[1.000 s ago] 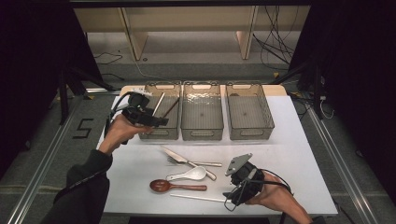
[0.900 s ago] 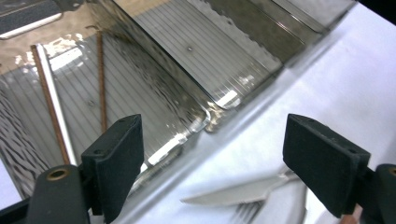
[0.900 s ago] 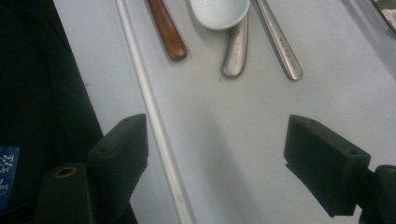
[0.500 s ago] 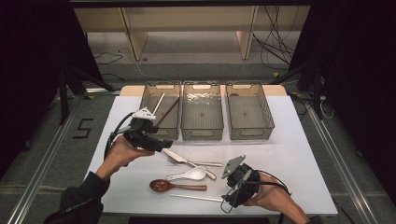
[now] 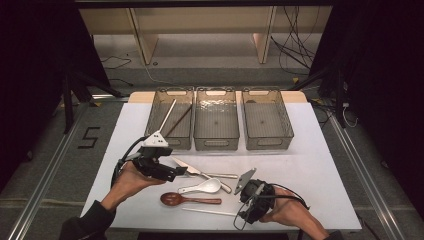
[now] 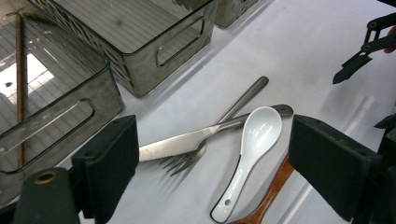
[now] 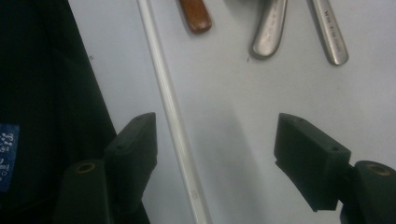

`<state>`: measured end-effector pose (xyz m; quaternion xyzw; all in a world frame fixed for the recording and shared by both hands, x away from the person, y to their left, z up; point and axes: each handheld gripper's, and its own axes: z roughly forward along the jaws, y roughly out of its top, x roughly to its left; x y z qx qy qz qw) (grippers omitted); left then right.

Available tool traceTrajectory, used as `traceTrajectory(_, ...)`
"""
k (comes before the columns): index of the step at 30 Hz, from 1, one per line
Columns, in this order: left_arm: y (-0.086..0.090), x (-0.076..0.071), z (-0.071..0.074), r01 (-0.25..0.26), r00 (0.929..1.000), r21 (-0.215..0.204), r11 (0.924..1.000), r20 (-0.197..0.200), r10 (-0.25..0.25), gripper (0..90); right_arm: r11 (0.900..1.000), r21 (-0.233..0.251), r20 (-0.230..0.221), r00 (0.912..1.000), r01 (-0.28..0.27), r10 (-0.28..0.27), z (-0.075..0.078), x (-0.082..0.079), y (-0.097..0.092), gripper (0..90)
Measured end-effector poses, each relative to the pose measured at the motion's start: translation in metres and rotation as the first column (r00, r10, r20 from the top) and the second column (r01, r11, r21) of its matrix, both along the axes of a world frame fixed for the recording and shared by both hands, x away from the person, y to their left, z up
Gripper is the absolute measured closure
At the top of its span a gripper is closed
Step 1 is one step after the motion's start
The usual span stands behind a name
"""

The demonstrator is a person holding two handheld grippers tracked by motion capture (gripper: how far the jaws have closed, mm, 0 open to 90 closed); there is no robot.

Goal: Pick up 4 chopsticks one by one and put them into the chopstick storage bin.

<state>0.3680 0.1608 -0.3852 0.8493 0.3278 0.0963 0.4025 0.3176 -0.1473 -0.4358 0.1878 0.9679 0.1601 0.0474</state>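
Since before, left claw [image 5: 176, 172] came down from bin [image 5: 170, 118] to cutlery, jaws opening, empty; knife [image 6: 187, 140] lies crosswise just ahead; right claw [image 7: 215, 154] open, closing astride white stick [image 7: 170, 112]

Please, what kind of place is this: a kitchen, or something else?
Probably a lab recording setup, not a kitchen: a white table on a bare floor with loose cables, three clear bins, and cutlery such as a white spoon.
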Motion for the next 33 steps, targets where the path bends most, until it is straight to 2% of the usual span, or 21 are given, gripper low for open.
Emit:
traceTrajectory(2,0.0,-0.003,-0.001,0.006,1.0,0.001,1.0,0.002,-0.006,15.9,0.9998,-0.013,0.0,0.9999,-0.016,0.016,-0.002,0.0,0.001,34.4)
traceTrajectory(5,0.0,-0.007,-0.004,0.012,0.9999,0.003,0.9999,0.005,-0.012,15.9,0.9987,-0.033,-0.036,0.9986,-0.039,0.038,-0.005,0.0,0.003,39.7)
traceTrajectory(14,-0.001,-0.015,-0.012,0.021,0.9998,0.03,0.9993,-0.006,-0.021,15.8,0.991,-0.097,-0.085,0.9927,-0.093,0.085,-0.013,-0.003,0.009,55.6)
traceTrajectory(28,-0.003,-0.016,-0.014,0.025,0.9996,0.035,0.9991,-0.013,-0.025,15.7,0.9778,-0.155,-0.115,0.9856,-0.141,0.123,-0.019,-0.001,0.011,70.6)
traceTrajectory(33,-0.003,-0.016,-0.014,0.025,0.9996,0.037,0.999,-0.012,-0.024,15.7,0.9725,-0.174,-0.108,0.9846,-0.155,0.137,-0.019,-0.001,0.012,74.6)
